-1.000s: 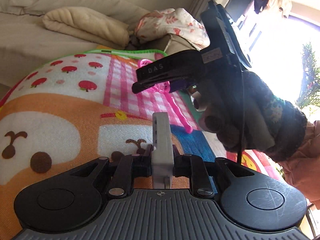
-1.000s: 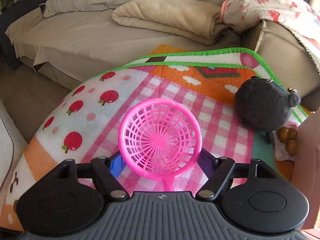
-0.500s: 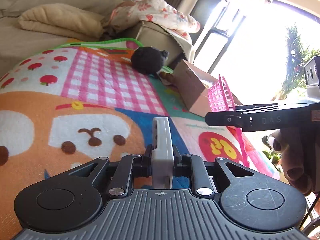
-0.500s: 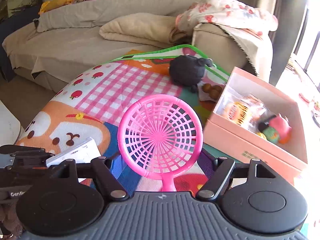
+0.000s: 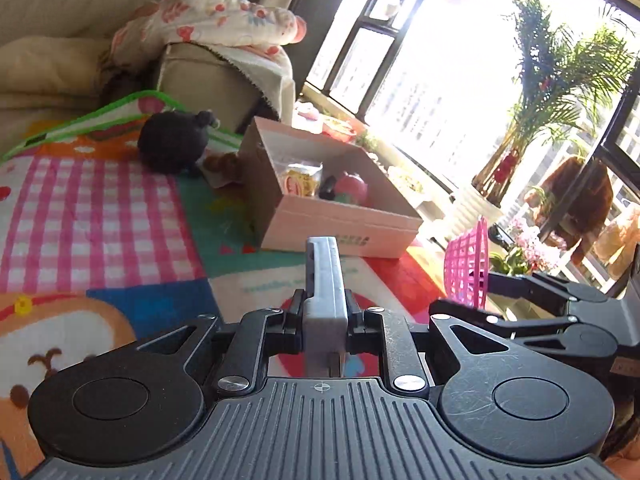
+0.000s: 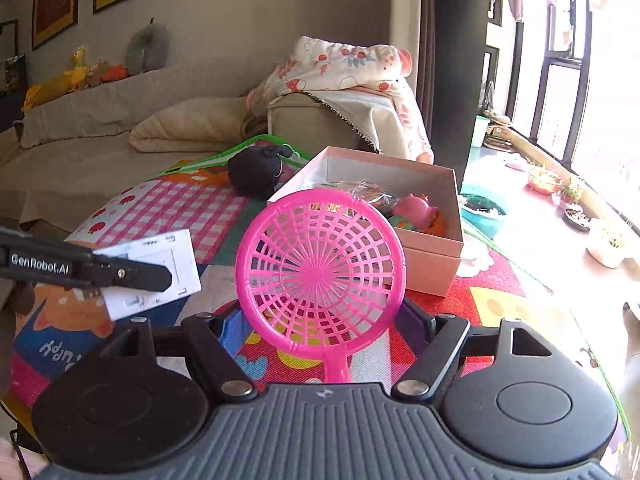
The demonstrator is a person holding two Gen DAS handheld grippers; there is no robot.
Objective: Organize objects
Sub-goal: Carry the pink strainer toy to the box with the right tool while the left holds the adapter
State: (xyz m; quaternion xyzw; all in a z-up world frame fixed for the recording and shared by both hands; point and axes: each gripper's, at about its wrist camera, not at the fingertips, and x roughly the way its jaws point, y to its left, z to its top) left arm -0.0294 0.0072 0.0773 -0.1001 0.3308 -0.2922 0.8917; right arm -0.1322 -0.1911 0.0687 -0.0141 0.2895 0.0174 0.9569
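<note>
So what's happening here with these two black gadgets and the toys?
A person is tidying toys with two handheld grippers. The right gripper clamps the handle of a round pink plastic sieve; the left gripper grips a flat white plastic card-like piece. Both hang above the colourful play mat, facing an open pink cardboard box that already holds a few toys. A dark round plush toy lies on the mat beside the box.

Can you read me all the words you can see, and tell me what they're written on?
"GenRobot.AI": on the left gripper, white letters along its black arm.
"Happy", upside down: on the play mat.
Dark print on the pink box: too blurred to read.
Faint line on the mat's white patch: unreadable.
</note>
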